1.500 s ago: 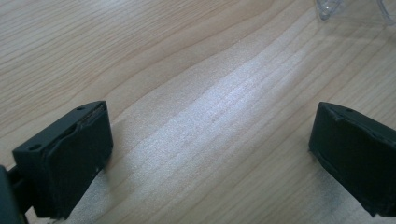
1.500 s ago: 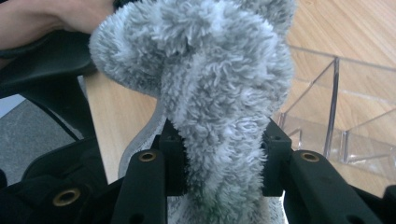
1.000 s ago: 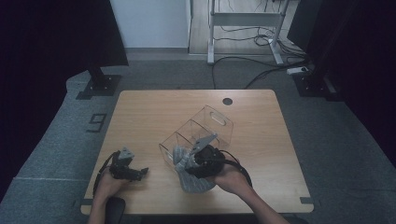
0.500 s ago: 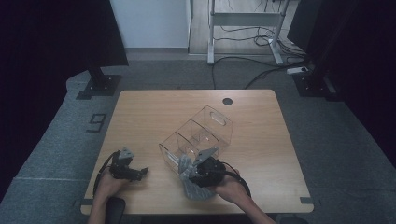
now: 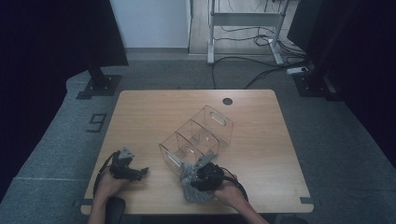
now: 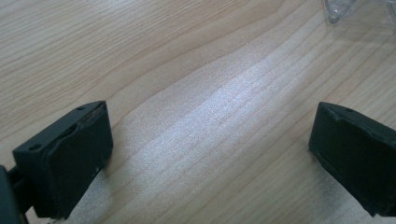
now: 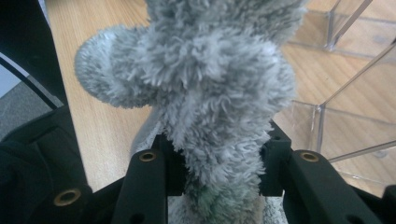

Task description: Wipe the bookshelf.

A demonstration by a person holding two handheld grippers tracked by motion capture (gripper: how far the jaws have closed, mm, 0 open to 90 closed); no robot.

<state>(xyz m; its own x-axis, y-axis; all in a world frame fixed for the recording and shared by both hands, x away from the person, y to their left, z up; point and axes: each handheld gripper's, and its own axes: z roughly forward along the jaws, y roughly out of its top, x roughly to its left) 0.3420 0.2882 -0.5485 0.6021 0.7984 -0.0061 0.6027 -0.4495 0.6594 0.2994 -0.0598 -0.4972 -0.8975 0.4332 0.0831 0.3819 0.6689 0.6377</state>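
A fluffy grey cloth (image 7: 201,88) is pinched between the two black jaws of my right gripper (image 7: 215,161), which is shut on it. In the high view the same right gripper (image 5: 194,179) sits low near the table's front edge, with the grey cloth (image 5: 195,193) bunched under it on the wood. Just behind it stands a clear plastic organizer (image 5: 198,137) with several compartments. My left gripper (image 5: 135,172) rests at the front left of the table; its jaws (image 6: 210,158) stand wide open over bare wood.
The wooden table (image 5: 154,112) has a round black cable hole (image 5: 227,101) at the back. A corner of the clear organizer (image 6: 341,9) lies ahead of the left jaws. Dark curtains and stand bases flank the table on the grey floor.
My right gripper has sunk toward the table's front edge with the grey cloth in it, drawing back from the organizer. The left gripper has stayed where it was.
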